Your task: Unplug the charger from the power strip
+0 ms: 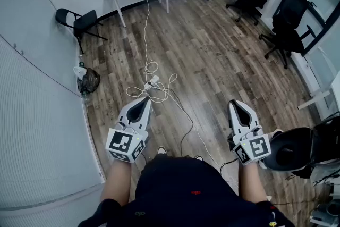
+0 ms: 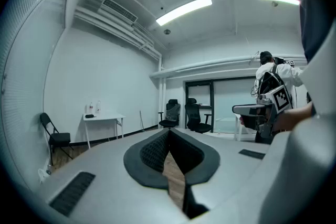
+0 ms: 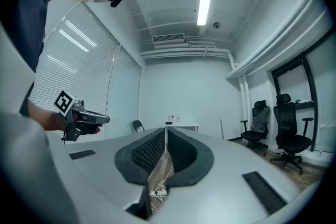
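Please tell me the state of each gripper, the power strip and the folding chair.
left gripper: shut, empty
right gripper: shut, empty
power strip: lying on the floor, white cables attached
folding chair: unfolded, upright

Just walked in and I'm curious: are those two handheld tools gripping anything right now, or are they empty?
Left tool: closed, holding nothing.
Right tool: closed, holding nothing.

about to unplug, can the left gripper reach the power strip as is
Probably not yet: the left gripper is held high, jaws shut, and the power strip lies on the floor ahead. Nothing blocks the way.
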{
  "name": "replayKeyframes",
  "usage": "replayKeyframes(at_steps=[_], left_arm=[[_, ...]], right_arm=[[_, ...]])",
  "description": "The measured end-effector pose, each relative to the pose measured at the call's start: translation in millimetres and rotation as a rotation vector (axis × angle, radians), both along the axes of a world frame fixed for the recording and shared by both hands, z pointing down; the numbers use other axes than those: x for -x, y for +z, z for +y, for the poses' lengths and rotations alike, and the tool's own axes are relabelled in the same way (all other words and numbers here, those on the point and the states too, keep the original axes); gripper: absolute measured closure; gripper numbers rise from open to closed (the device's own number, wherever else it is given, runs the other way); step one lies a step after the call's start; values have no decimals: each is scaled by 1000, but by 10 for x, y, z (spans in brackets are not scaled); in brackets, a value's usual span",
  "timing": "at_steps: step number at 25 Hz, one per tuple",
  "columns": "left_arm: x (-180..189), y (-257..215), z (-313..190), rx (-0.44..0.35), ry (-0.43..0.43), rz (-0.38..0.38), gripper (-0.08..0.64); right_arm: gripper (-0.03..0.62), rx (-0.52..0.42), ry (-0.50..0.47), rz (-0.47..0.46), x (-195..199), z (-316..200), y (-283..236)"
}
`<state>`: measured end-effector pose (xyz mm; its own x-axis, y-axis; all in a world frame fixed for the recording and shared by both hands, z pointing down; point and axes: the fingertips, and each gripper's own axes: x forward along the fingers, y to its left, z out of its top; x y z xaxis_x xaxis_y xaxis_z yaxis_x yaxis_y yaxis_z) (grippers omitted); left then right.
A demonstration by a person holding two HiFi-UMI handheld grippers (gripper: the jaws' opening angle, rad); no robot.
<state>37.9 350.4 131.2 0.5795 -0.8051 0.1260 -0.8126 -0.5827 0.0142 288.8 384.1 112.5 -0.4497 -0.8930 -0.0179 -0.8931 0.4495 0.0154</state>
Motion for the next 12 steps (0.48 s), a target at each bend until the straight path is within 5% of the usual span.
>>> replayKeyframes(at_steps=[12], left_arm=[[37, 73, 137, 17, -7, -13, 541]], right_arm=[[557, 19, -10, -16, 65, 66, 107]])
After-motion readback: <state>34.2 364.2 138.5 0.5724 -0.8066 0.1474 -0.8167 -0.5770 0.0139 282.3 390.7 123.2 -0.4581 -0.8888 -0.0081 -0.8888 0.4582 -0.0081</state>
